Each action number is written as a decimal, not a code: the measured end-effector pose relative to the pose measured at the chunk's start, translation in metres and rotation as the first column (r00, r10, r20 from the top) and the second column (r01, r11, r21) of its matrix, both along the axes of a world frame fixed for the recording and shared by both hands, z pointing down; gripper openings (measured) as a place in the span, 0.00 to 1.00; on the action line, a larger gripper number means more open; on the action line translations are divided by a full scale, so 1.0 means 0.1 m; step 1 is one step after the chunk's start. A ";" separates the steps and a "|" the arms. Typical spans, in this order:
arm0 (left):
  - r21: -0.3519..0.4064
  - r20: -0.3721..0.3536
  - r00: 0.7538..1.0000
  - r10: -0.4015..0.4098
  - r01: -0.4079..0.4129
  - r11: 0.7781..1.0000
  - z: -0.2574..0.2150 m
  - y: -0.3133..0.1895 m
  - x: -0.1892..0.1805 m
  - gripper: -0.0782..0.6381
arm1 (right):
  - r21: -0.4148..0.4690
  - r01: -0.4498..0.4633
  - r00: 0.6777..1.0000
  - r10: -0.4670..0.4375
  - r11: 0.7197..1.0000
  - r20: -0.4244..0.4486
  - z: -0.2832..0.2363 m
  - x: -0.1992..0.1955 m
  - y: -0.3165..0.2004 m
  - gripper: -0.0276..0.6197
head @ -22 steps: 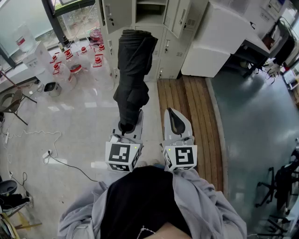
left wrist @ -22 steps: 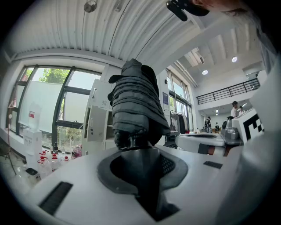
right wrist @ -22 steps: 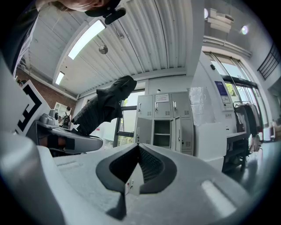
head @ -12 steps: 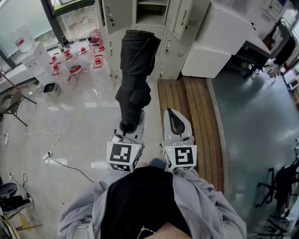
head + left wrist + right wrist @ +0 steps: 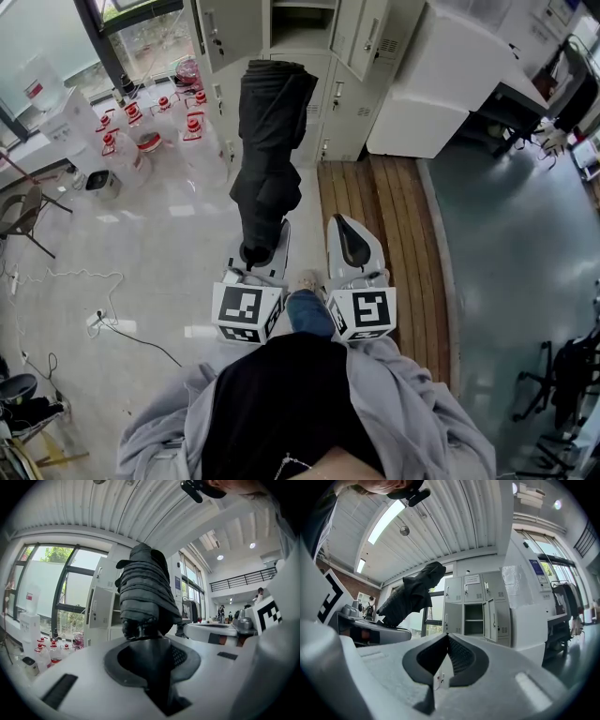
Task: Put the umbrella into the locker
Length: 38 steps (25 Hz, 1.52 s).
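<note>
White shells and marker cubes sit nearest the body, both grippers side by side and pointing forward.

Left gripper (image 5: 257, 247): jaws clenched on the dark handle stub of the umbrella (image 5: 270, 141). The left gripper view shows the stub seated between the pads, with the folded canopy bulking straight out beyond them.

Right gripper (image 5: 352, 227): jaws pressed together, tips meeting, nothing between them. It rides just beside the left one and is apart from the umbrella.

Umbrella: black, rolled, and carried clear of the floor (image 5: 169, 244). Its long axis runs in line with the left jaws, handle toward the person, far end toward the locker (image 5: 300, 26). It lies left of the right gripper, and the right gripper view shows it off to that side.

Locker: grey bank of doors straight ahead, with one compartment open at the top middle. In the head view the umbrella's far end sits just below and slightly left of that opening. The gap between them cannot be told from here; the right gripper view suggests the bank is some way off.

Judgement: this is the carry stage and insertion has not begun. The left hand does the work. The coming move turns on keeping the long axis aimed at the open compartment, end first, nudged slightly right.
</note>
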<state>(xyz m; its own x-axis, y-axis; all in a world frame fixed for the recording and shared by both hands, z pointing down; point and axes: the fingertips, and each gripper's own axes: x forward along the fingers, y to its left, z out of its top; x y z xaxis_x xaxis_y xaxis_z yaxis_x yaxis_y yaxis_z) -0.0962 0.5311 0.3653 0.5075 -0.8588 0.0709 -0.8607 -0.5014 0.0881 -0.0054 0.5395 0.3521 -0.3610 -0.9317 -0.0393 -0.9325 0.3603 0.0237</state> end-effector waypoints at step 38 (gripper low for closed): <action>-0.034 -0.014 0.994 -0.107 0.107 0.994 0.05 -3.25 0.65 0.21 | -0.046 0.118 0.993 -0.118 0.992 -0.001 0.14 0.71 -3.40 0.05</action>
<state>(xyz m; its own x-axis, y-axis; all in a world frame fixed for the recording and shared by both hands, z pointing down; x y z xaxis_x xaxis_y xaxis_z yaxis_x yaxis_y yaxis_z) -0.0316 0.2063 0.3705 0.4143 -0.9054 0.0927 -0.9076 -0.4032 0.1172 0.0652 0.2000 0.3659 -0.4688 -0.8833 0.0044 -0.8832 0.4689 0.0082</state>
